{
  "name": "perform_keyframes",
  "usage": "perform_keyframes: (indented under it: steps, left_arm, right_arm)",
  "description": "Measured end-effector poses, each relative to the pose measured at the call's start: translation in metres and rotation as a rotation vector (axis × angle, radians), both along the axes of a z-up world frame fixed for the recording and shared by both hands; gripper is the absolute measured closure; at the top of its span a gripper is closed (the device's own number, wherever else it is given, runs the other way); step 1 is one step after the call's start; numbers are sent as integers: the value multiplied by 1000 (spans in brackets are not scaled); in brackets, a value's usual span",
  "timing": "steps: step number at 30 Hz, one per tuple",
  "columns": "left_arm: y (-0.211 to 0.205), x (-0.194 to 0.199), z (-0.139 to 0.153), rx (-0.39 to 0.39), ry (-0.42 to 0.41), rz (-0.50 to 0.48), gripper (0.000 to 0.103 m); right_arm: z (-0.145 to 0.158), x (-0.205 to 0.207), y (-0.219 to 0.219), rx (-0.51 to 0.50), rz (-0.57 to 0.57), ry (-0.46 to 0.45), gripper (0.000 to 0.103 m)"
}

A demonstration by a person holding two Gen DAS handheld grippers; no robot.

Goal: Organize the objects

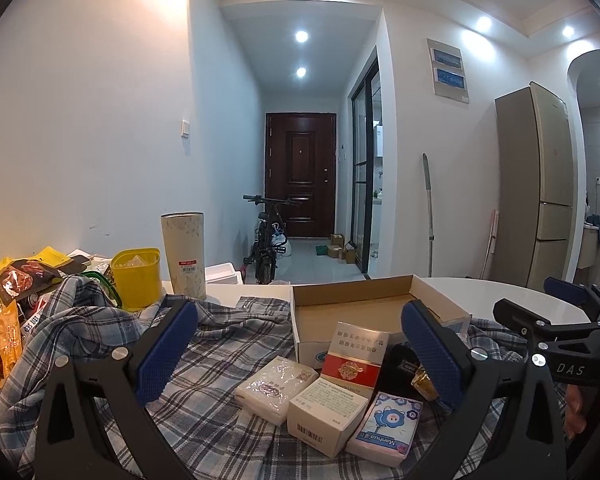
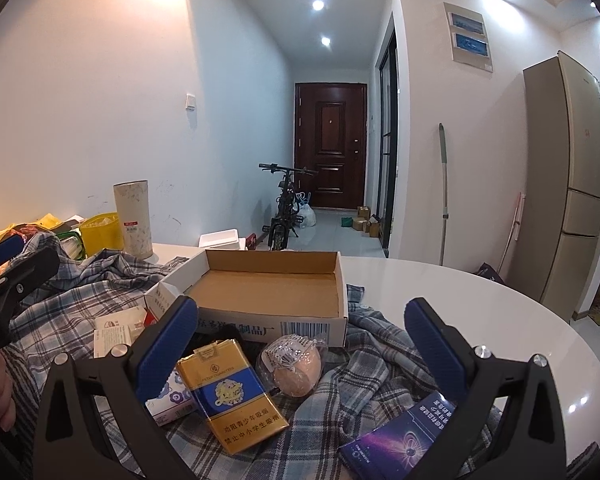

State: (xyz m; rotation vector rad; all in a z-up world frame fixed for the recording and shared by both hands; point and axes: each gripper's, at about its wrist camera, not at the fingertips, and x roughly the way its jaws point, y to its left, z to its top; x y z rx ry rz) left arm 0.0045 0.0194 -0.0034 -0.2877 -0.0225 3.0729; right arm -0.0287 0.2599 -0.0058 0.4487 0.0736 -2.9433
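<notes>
Cardboard box sits empty on a plaid shirt spread over the white table, w/ small packs scattered in front of it. Nothing is in it yet, so I'd judge the sorting is at its start.

Left wrist view: left gripper is spread wide, nothing btwn the pads, hovering above the cloth. Just ahead sit a red-and-white cigarette pack, a wrapped tissue pack, a white carton w/ barcode and a pink Manhua tissue pack, all bunched close and touching. The right gripper shows at the right edge. Off to the left: yellow cup, tall cream canister, snack bags. Next move prob. calls for dropping onto one pack; the neighbours crowd it, so a clean pinch needs a finger in the narrow gaps.

Right wrist view: right gripper is likewise fully spread and empty. Btwn and below its fingers lie a gold-and-blue cigarette pack, tilted, and a round bagged item just beside it, near the box front wall. A dark purple box lies lower right, partly under the right finger. The box opening is straight ahead, so a short lift over the front wall should do. Loose shirt folds may snag a low approach; the round item could roll.
</notes>
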Motion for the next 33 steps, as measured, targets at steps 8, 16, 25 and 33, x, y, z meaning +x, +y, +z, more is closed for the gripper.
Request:
perform_keyframes:
  steps: [8, 16, 25, 33]
  left_arm:
    - [1, 1, 1, -3, 6, -2, 0]
    - [4, 3, 2, -13, 11, -1, 0]
    - [7, 7, 3, -16, 36, -8, 0]
    - [-3, 10, 11, 15, 37, 19, 0]
  right_arm:
    - [-3, -3, -1, -2, 9, -28, 0]
    - [-4, -4, -1, 3, 10, -37, 0]
    - [-3, -4, -1, 1, 9, -35, 0]
    - [-5, -14, 7, -60, 65, -124, 0]
